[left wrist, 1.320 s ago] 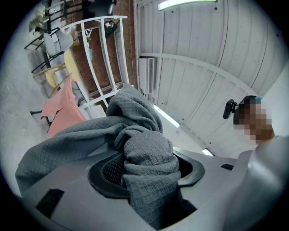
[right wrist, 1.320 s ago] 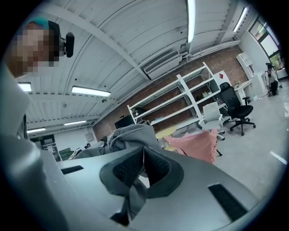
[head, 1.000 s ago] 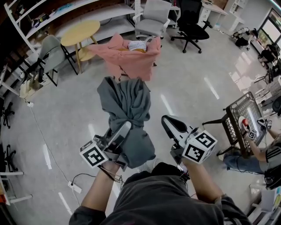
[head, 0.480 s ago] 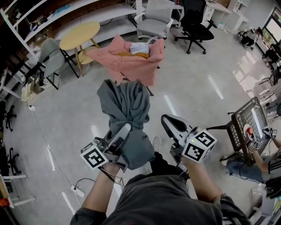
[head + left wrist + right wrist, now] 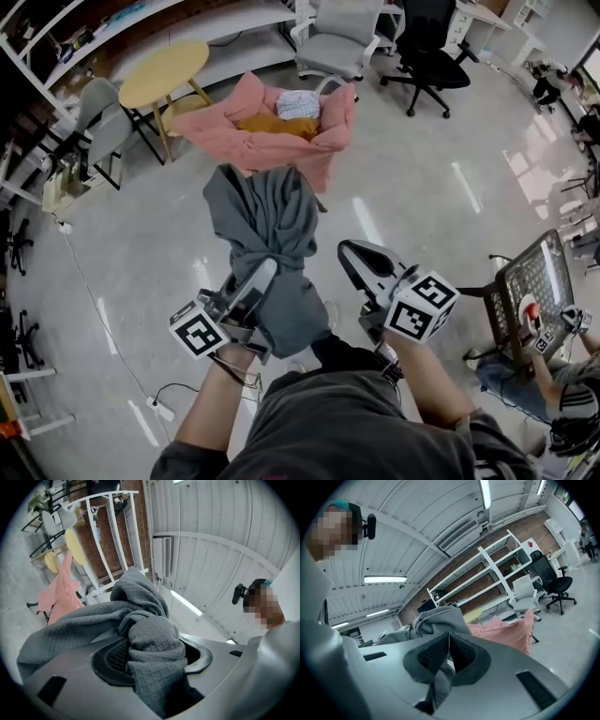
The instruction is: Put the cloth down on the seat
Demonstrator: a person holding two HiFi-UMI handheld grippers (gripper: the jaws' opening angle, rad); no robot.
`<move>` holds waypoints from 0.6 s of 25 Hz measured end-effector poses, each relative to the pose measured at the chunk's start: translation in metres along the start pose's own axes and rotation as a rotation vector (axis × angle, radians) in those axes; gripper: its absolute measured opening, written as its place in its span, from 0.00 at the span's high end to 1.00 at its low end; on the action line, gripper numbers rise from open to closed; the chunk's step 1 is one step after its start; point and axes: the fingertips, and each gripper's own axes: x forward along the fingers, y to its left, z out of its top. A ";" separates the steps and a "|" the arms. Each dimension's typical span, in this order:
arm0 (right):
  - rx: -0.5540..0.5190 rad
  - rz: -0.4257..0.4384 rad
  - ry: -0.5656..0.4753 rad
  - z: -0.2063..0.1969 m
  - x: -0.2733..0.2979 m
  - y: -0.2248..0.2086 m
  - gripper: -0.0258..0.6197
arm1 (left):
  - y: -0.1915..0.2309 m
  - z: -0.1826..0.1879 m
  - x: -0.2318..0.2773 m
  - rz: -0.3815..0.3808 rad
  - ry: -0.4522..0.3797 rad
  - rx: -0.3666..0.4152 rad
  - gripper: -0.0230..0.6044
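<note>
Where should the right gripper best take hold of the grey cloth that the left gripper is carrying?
Take the loose right edge of the grey cloth, above the tight bunch that the left gripper pinches. Come in from the right, where the right gripper waits closed and empty. That upper part fans out wide and free, so a second hold there would probably spread the cloth.

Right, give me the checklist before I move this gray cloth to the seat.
1. Gray cloth gripped: ok, bunched between the left gripper jaws.
2. Right gripper free: ok, jaws together, nothing between them.
3. Seat in sight: ok, straight ahead, draped in pink cloth.
4. Seat bare: not ok, an orange item and a pale folded cloth lie on it.
5. Gray cloth over the seat: not ok, it is held short of it.
</note>
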 end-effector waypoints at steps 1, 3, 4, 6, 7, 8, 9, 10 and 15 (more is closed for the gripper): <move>0.000 0.005 0.004 0.004 0.003 -0.008 0.93 | 0.004 0.001 0.008 0.003 -0.002 0.000 0.56; 0.001 0.016 0.012 0.015 0.012 -0.029 0.93 | 0.014 0.006 0.030 0.013 -0.010 -0.002 0.56; 0.003 0.021 0.017 0.020 0.016 -0.040 0.93 | 0.018 0.009 0.041 0.018 -0.014 -0.003 0.56; 0.006 0.030 0.024 0.028 0.023 -0.057 0.93 | 0.028 0.012 0.059 0.029 -0.020 -0.003 0.56; 0.007 0.034 0.025 0.031 0.025 -0.065 0.93 | 0.032 0.013 0.065 0.033 -0.020 -0.001 0.56; 0.008 0.037 0.026 0.033 0.028 -0.072 0.93 | 0.035 0.014 0.071 0.036 -0.020 0.002 0.56; 0.010 0.038 0.028 0.034 0.030 -0.078 0.93 | 0.039 0.015 0.077 0.039 -0.019 0.004 0.56; 0.013 0.039 0.030 0.035 0.032 -0.084 0.93 | 0.042 0.016 0.083 0.042 -0.021 0.004 0.56; 0.037 0.035 0.041 0.039 0.041 -0.113 0.93 | 0.059 0.022 0.111 0.050 -0.020 -0.002 0.56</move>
